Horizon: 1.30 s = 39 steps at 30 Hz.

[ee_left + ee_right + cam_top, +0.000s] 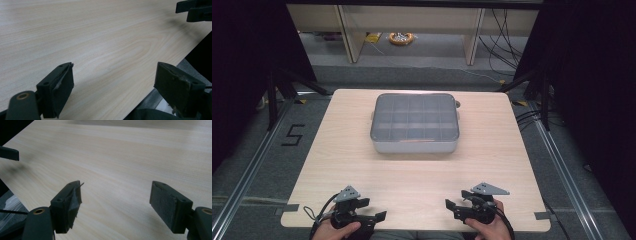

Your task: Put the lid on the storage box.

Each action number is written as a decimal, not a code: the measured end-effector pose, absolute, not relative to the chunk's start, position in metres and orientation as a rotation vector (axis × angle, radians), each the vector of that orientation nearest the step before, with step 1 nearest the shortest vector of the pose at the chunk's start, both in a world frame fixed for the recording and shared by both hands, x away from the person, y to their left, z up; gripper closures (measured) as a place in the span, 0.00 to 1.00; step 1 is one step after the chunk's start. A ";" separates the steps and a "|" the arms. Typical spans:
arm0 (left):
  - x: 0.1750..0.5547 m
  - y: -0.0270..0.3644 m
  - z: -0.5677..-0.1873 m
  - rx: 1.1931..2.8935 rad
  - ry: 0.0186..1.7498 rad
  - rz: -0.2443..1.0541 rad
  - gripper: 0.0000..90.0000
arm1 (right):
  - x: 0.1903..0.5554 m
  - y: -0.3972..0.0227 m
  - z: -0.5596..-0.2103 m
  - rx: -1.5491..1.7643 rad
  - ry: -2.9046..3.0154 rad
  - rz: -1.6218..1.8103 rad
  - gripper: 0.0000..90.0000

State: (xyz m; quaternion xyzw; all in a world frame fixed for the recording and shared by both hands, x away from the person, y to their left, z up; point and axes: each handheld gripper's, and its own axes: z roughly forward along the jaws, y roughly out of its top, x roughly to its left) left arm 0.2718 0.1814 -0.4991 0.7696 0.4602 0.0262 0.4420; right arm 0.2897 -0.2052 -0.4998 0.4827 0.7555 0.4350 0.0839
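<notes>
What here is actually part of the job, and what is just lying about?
Likely part of the job:
lidded divided box
left claw, open
right claw, open
table

Lying about:
cables on floor
yellow ring-shaped item
floor marking "5"

Both hands are holding grippers low at the near edge, tips pointing toward each other. Left gripper is gaping wide, empty; right gripper is likewise spread, empty.

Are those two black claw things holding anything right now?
No. The left gripper and right gripper are both open over the bare wooden table; the lidded compartment box sits untouched farther back.
</notes>
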 end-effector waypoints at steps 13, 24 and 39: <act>0.263 0.185 -0.499 1.918 1.138 0.062 0.17 | 0.276 -0.211 -0.502 1.438 2.282 1.291 0.29; 0.256 0.185 -0.498 1.933 1.128 0.093 0.17 | 0.264 -0.217 -0.504 1.440 2.288 1.278 0.29; 0.251 0.188 -0.499 1.922 1.148 0.084 0.17 | 0.250 -0.223 -0.505 1.446 2.310 1.260 0.28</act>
